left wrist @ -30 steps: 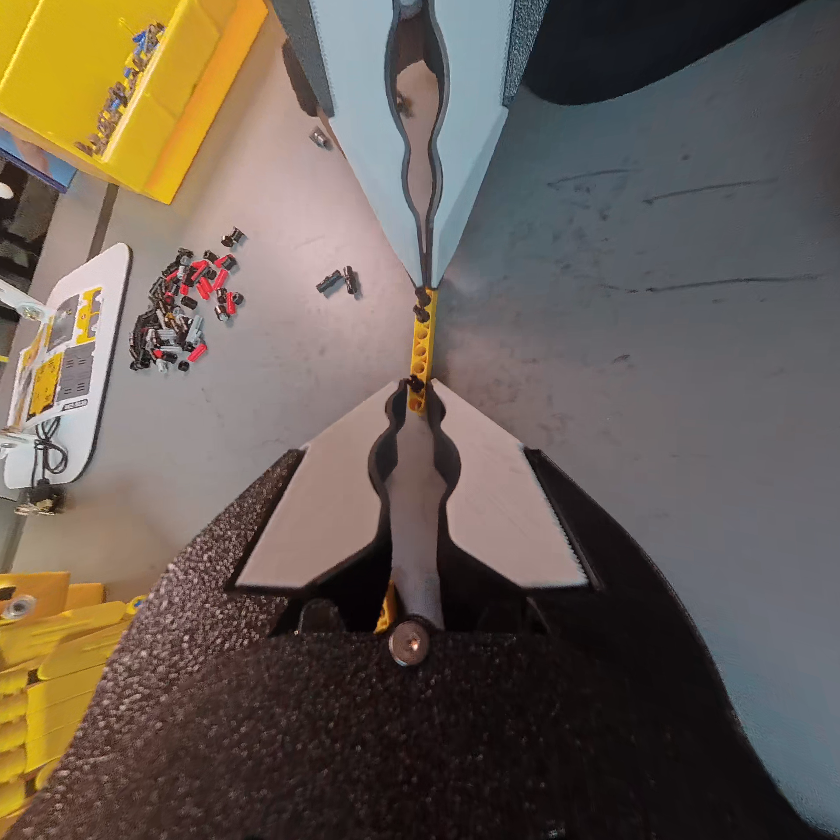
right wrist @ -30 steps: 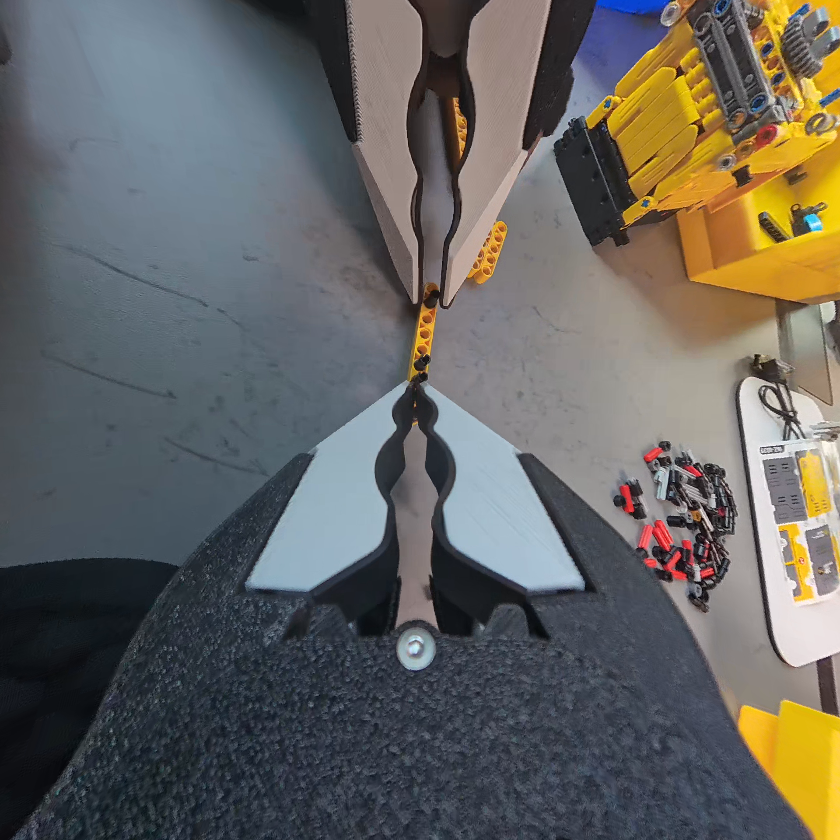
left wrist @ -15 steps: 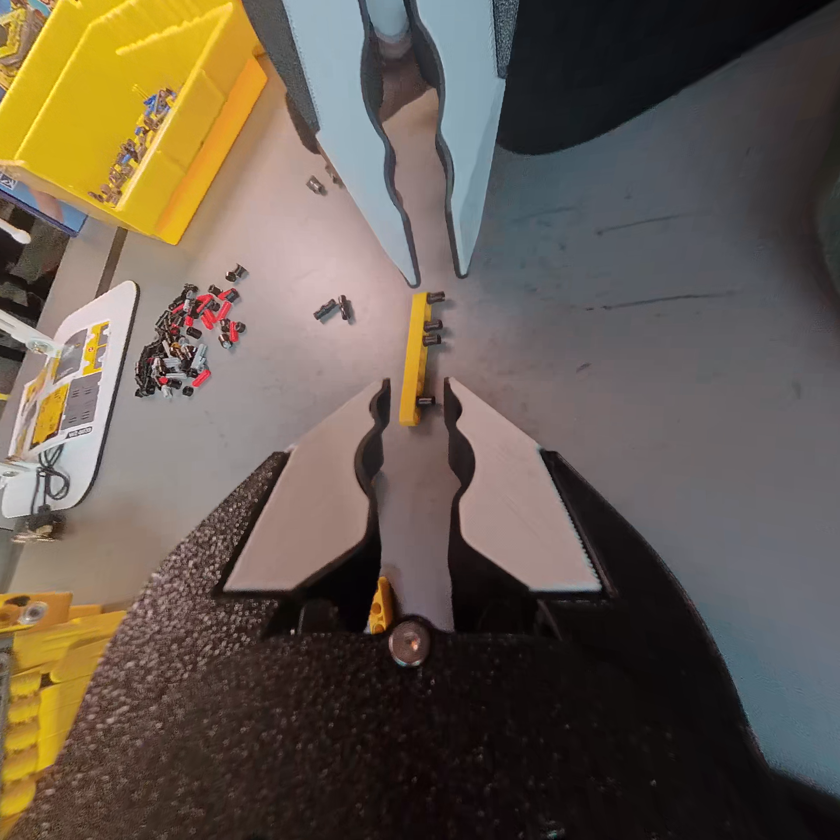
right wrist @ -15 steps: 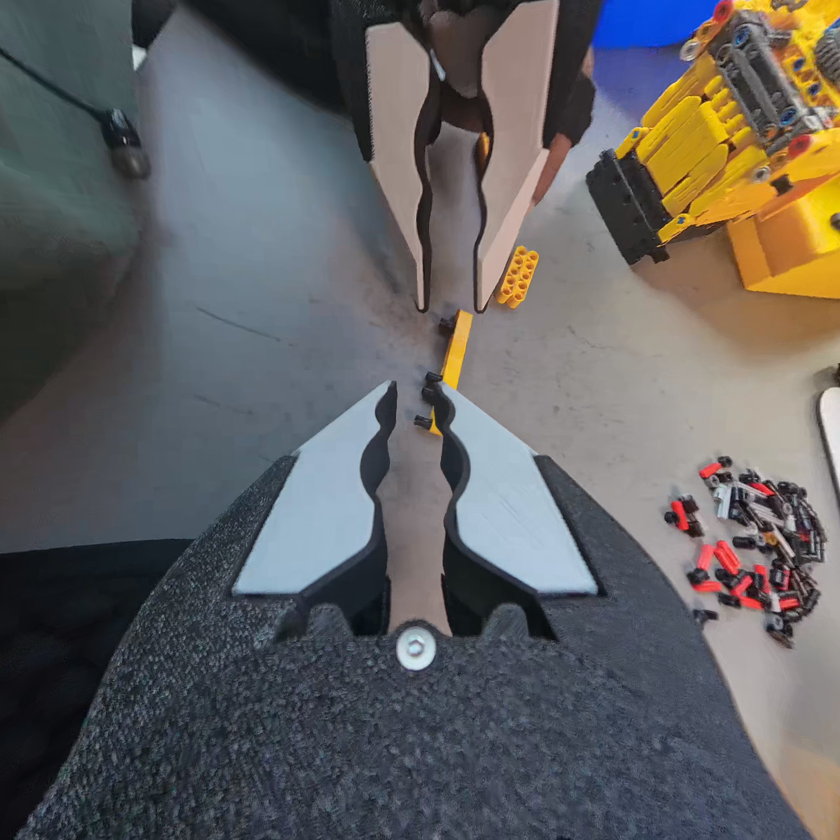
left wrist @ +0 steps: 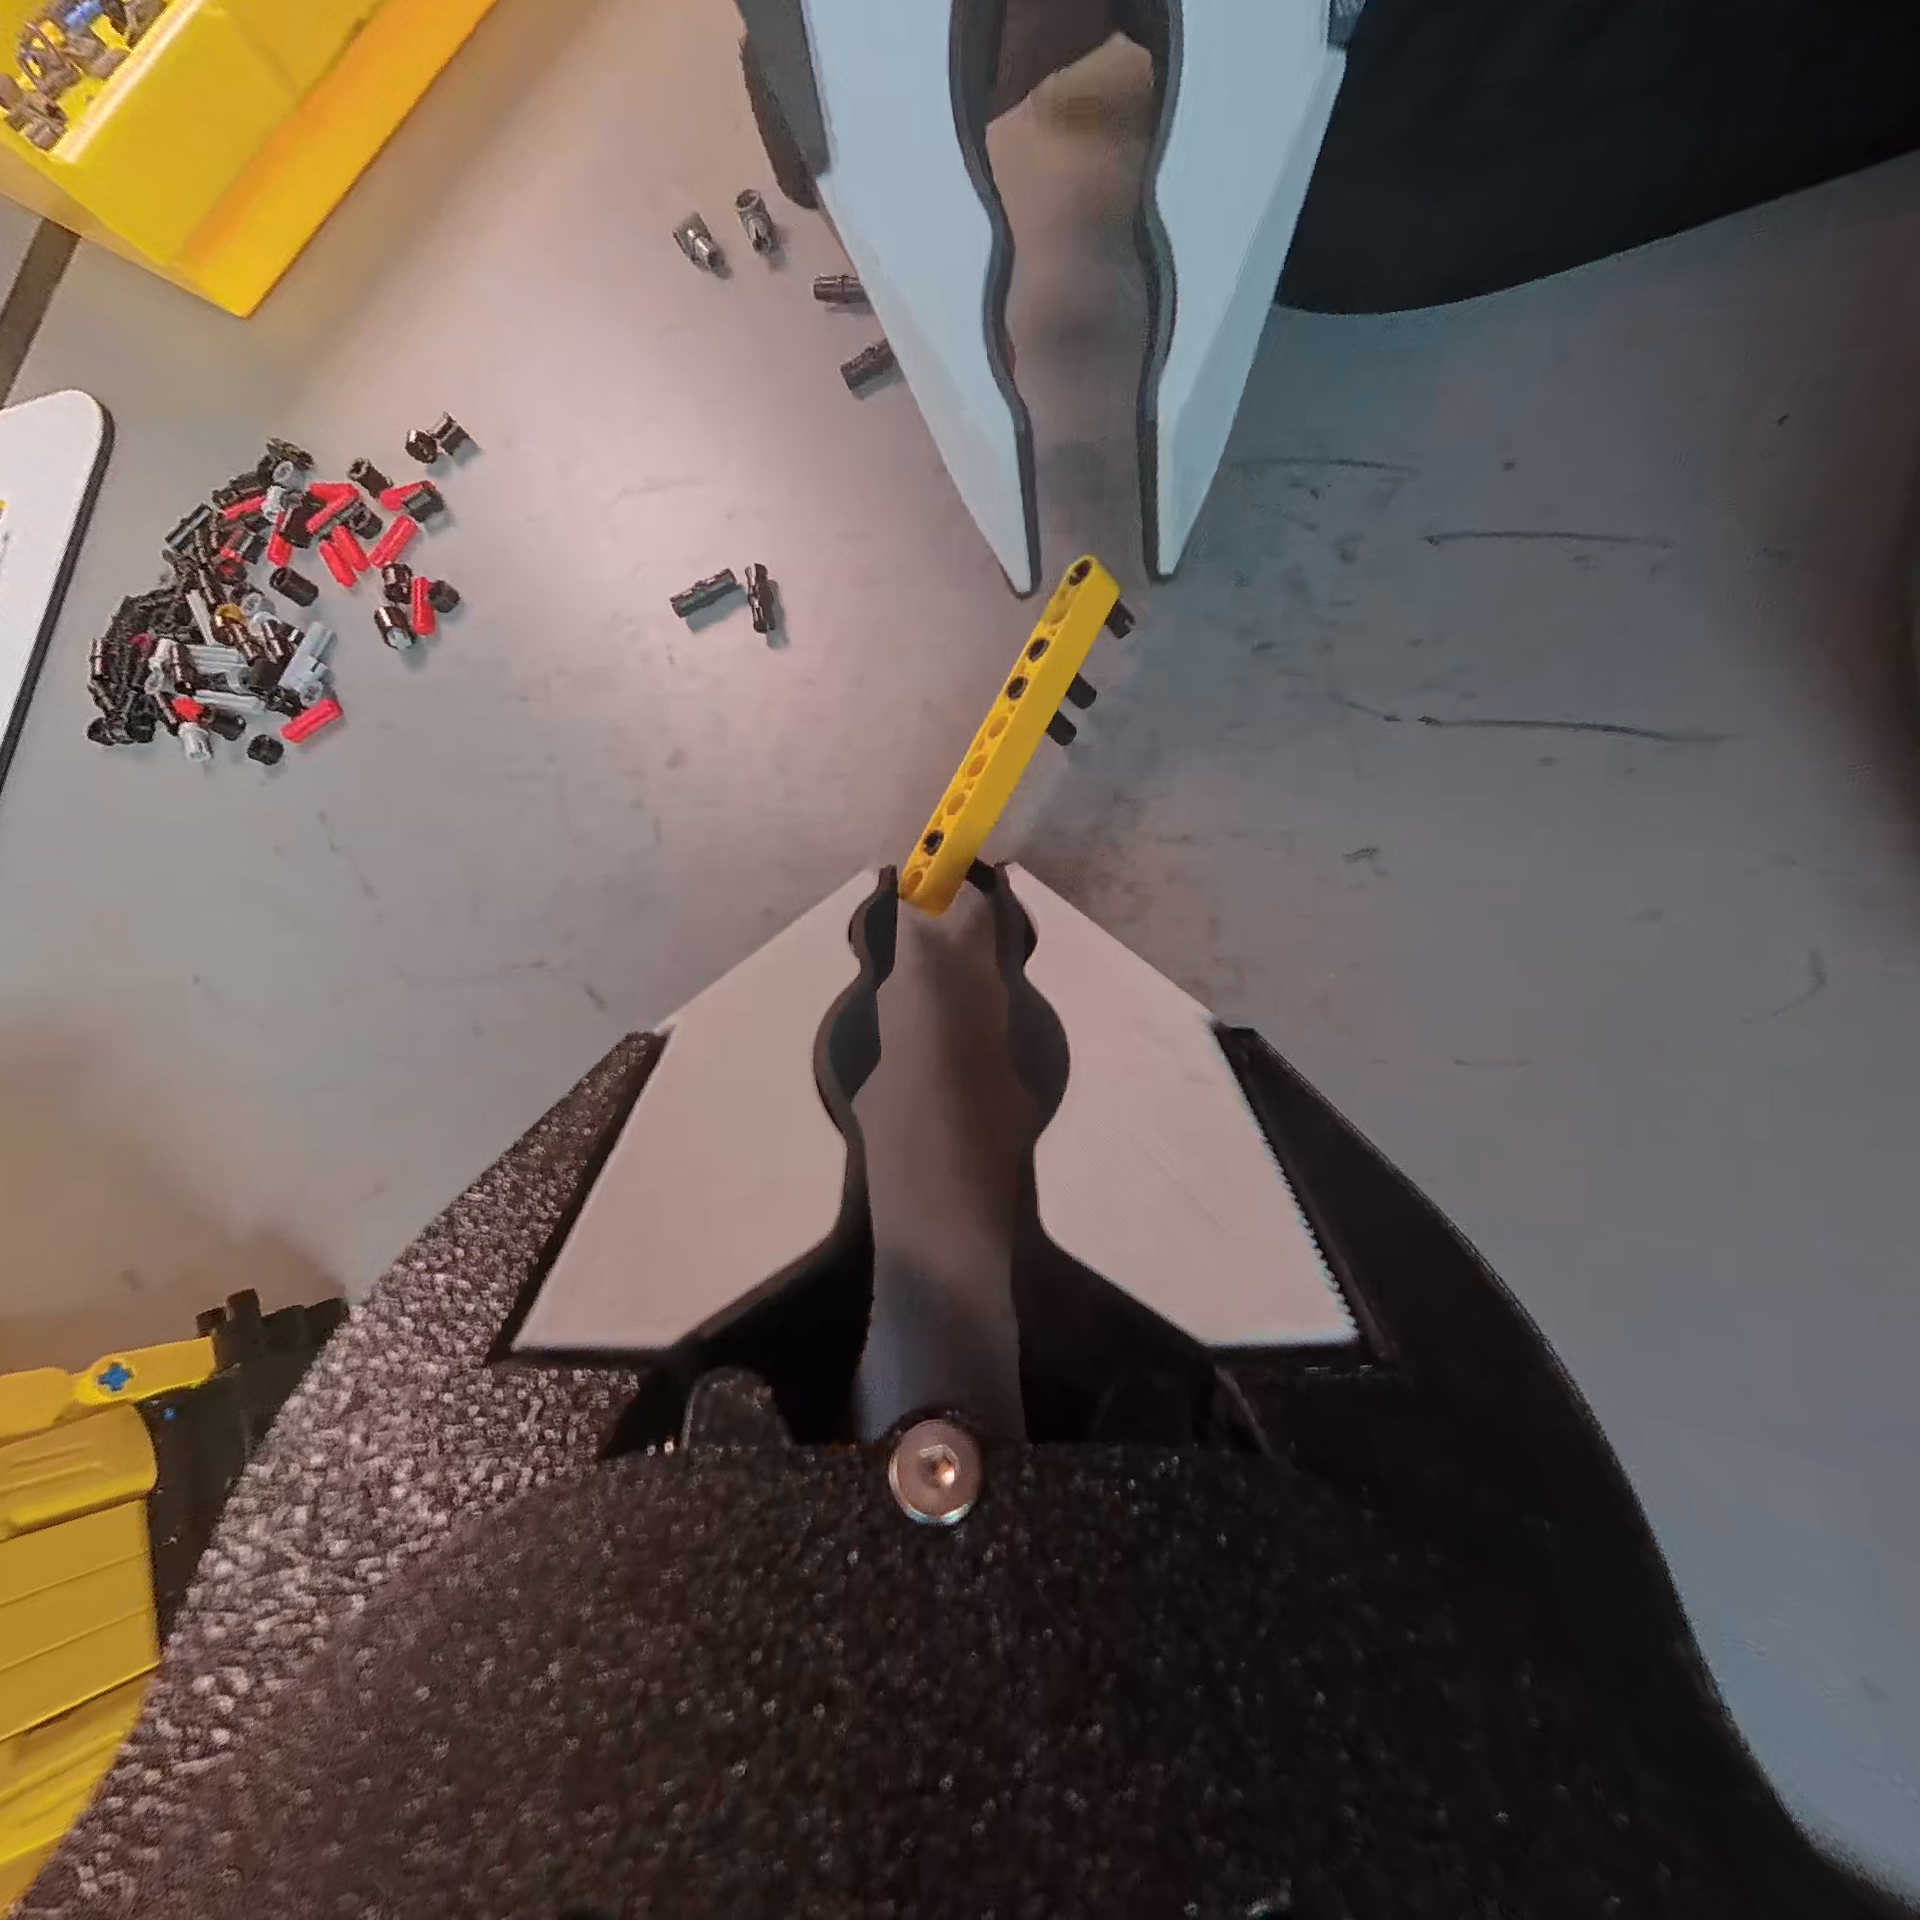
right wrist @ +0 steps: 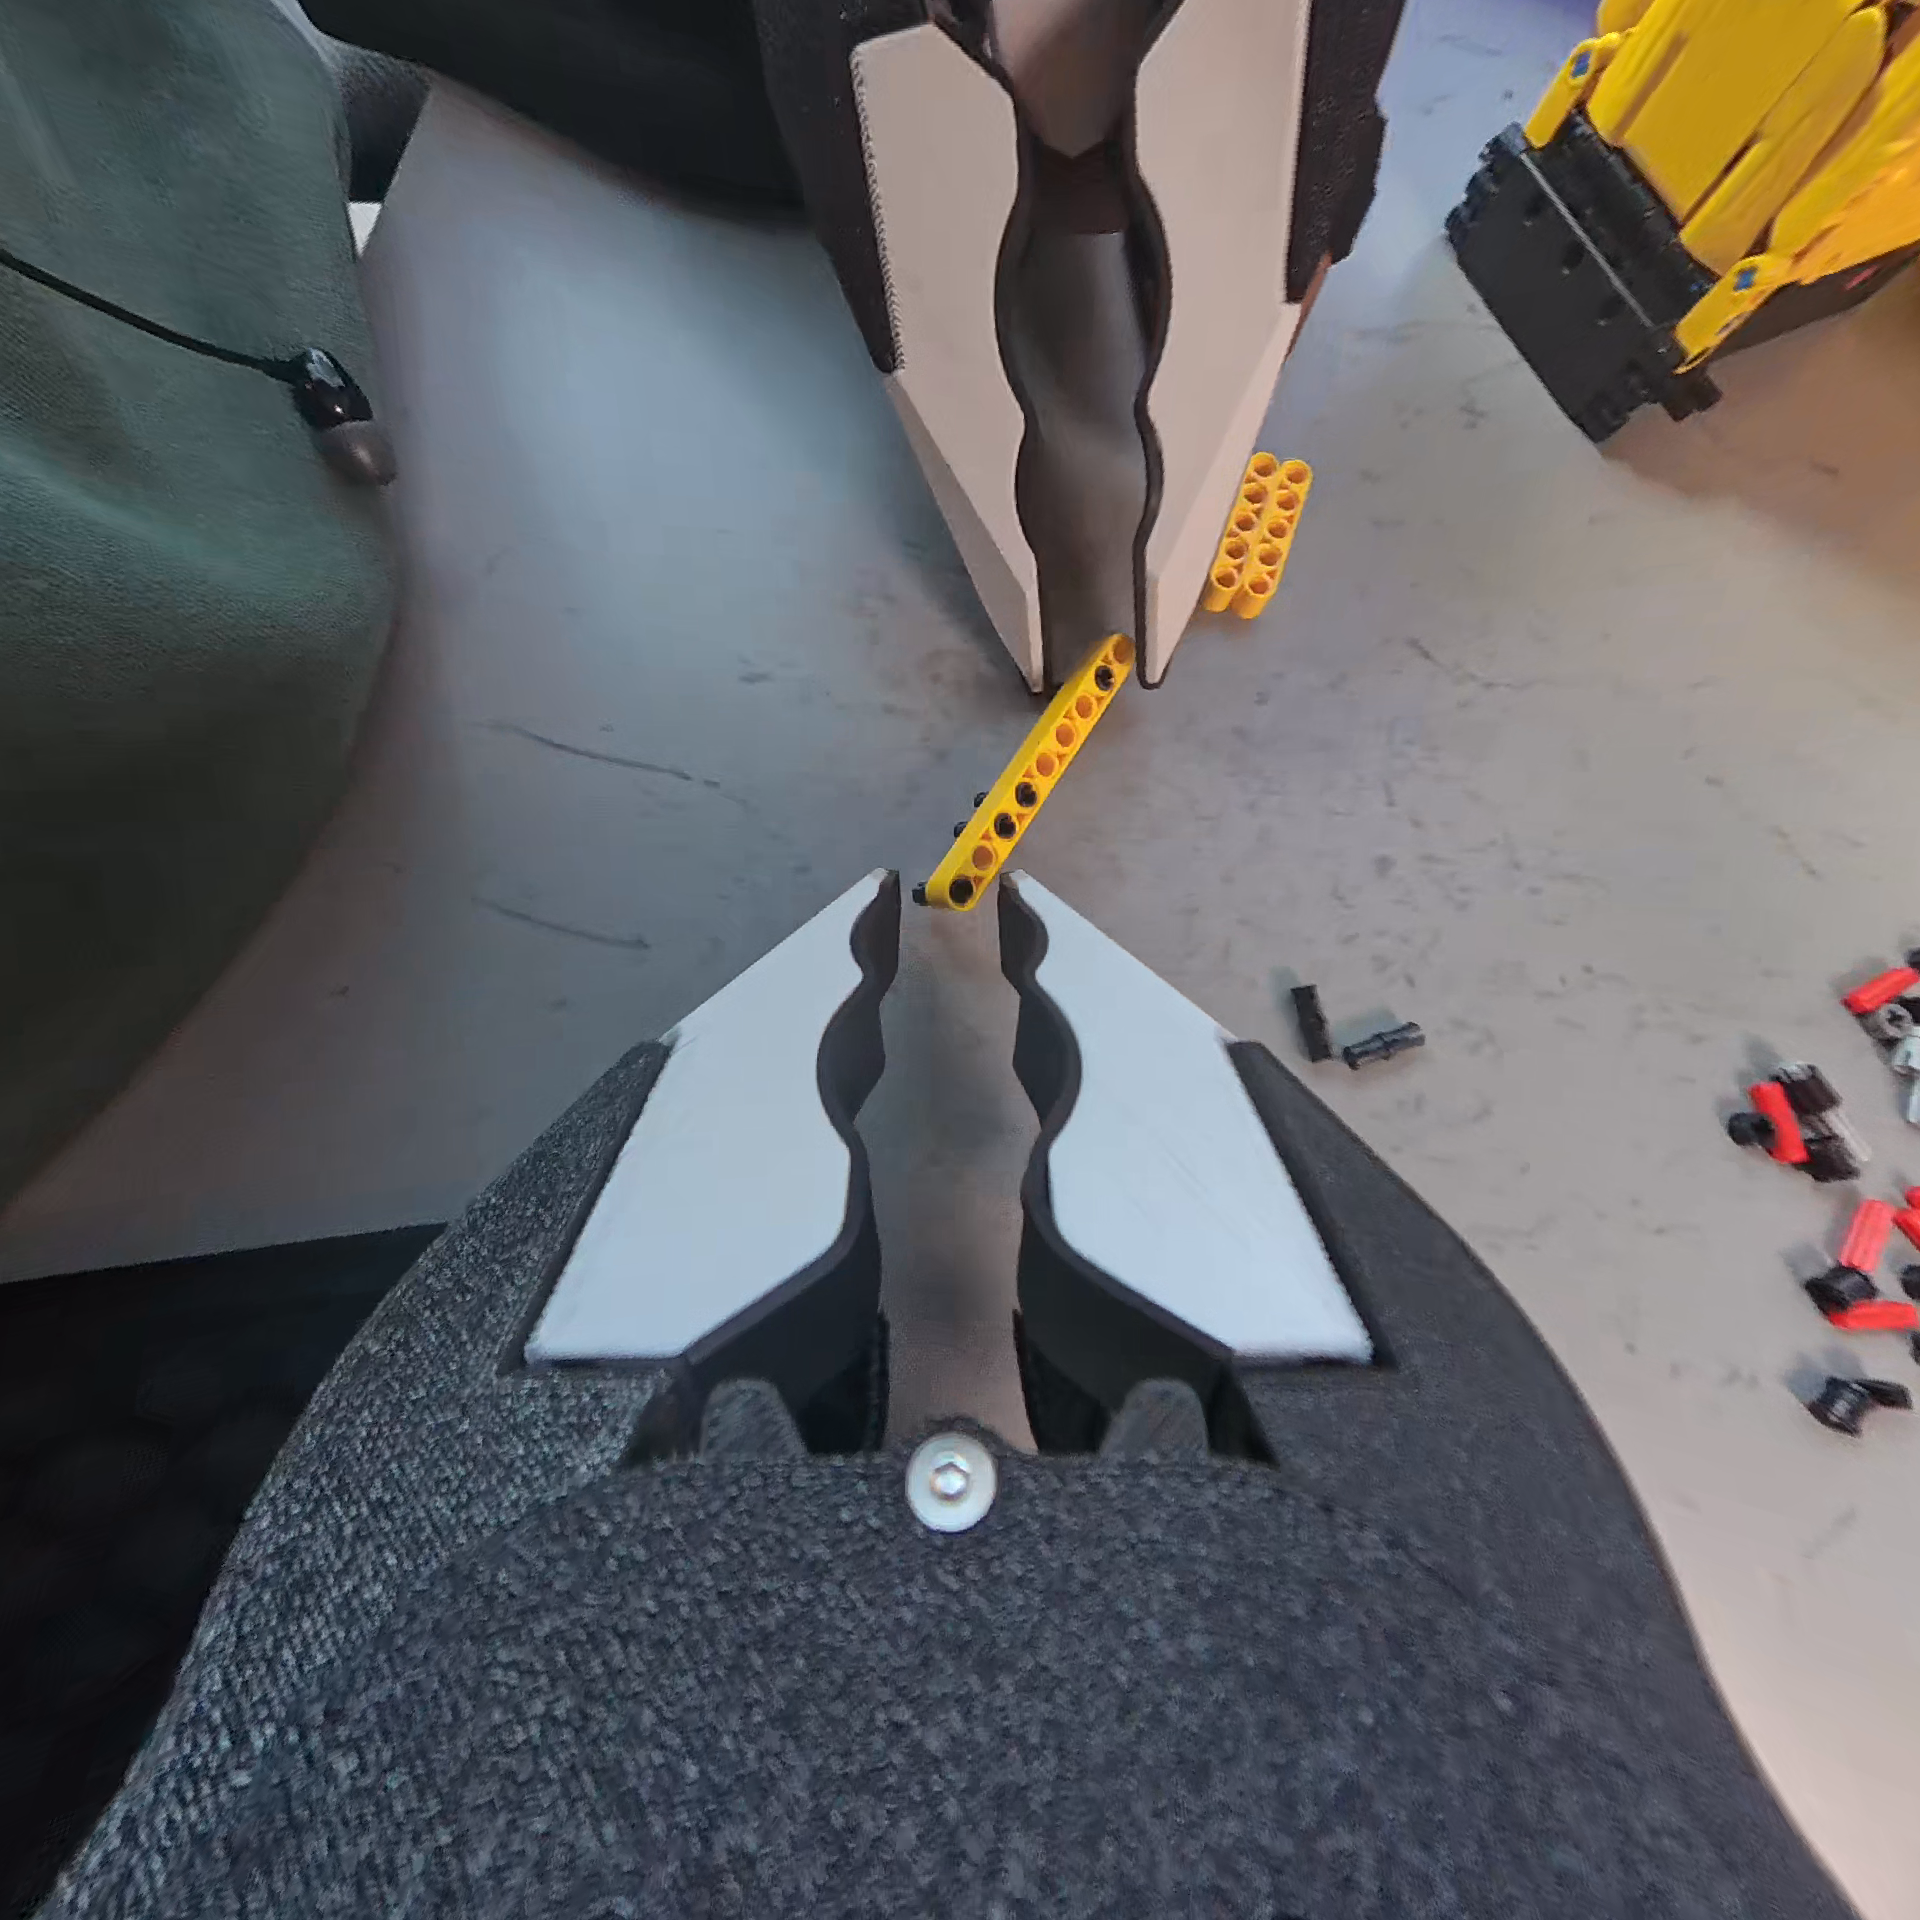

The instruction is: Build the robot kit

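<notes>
Left gripper (left wrist: 943, 878) clamped on the near end of a yellow holed beam (left wrist: 1013, 717), tips pinching the beam plus the black pin sticking out of it there. Angled up and to the right across the grey table (left wrist: 1455, 935), with three more black pins (left wrist: 1070, 691) poking out along the far half. Hard to call whether the far end is lifted off the table or resting on it.

Right gripper (right wrist: 948, 881) released, fingers parted wider than the beam and sitting either side of the opposite end without squeezing. Pointed nose to nose with the left one, beam strung between the two.

Around it, from the left wrist view: two loose black pins (left wrist: 727, 603) just left of the beam, a scattered pile of red and black pins (left wrist: 260, 613) further left, a yellow bin (left wrist: 208, 135) in the top corner, edge of a white board (left wrist: 42, 540) at the far left.

From the right wrist view: short yellow double-row beam (right wrist: 1257, 535) lying just beside the left gripper's finger, big yellow and black brick model (right wrist: 1683, 208) well off to the top right, green fabric (right wrist: 156, 520) with a black cord on the left.
</notes>
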Demonstrator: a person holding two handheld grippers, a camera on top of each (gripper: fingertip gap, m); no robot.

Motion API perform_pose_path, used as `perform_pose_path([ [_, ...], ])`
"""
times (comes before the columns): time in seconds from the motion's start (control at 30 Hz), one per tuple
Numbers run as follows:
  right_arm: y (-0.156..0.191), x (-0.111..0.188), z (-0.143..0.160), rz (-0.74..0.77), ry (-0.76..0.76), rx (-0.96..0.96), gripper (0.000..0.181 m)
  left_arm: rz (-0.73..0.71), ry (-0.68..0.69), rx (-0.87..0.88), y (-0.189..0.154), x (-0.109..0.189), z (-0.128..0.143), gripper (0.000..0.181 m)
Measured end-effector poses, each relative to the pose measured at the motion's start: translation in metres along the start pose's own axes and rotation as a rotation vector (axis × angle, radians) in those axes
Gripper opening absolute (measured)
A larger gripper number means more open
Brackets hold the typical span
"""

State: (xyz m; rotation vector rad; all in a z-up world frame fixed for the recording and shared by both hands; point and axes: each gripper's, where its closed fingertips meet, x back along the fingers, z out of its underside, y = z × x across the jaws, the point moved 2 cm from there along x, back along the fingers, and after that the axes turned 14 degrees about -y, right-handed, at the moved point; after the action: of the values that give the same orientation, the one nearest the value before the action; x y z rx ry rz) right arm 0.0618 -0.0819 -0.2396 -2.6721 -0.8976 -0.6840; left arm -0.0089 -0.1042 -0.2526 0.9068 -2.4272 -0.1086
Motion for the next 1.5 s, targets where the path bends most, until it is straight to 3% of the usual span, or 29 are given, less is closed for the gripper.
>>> perform_pose_path([
  [0.07,-0.014,0.018,-0.003,0.056,-0.012,0.001,0.02,-0.005,0.001,0.001,0.001,0.0,0.0,0.017],
  [0.17,-0.055,0.061,-0.004,0.258,-0.03,-0.03,0.019,-0.039,0.002,-0.005,0.006,0.001,0.001,0.017],
  [0.27,-0.095,0.103,0.02,0.508,0.089,-0.047,0.015,-0.06,-0.028,0.019,0.012,0.004,-0.002,0.019],
  [0.4,-0.105,0.115,0.049,0.583,0.23,-0.121,0.013,-0.112,-0.032,0.036,0.023,0.008,-0.001,0.018],
  [0.7,-0.094,0.109,0.065,0.52,0.306,-0.218,0.012,-0.195,-0.015,0.036,0.041,0.022,0.002,0.018],
  [0.83,-0.089,0.102,0.06,0.484,0.286,-0.202,0.013,-0.199,0.019,0.174,0.054,0.045,0.017,0.028],
  [0.97,-0.066,0.074,0.035,0.328,0.159,-0.161,0.013,-0.132,0.085,0.26,0.046,0.048,0.038,0.031],
  [1.13,-0.036,0.033,0.016,0.177,0.085,-0.127,0.015,-0.103,0.083,0.247,0.041,0.041,0.035,0.019],
  [1.5,-0.022,-0.012,0.008,0.131,0.067,-0.136,0.018,-0.131,0.09,0.224,0.044,0.042,0.035,0.02],
])
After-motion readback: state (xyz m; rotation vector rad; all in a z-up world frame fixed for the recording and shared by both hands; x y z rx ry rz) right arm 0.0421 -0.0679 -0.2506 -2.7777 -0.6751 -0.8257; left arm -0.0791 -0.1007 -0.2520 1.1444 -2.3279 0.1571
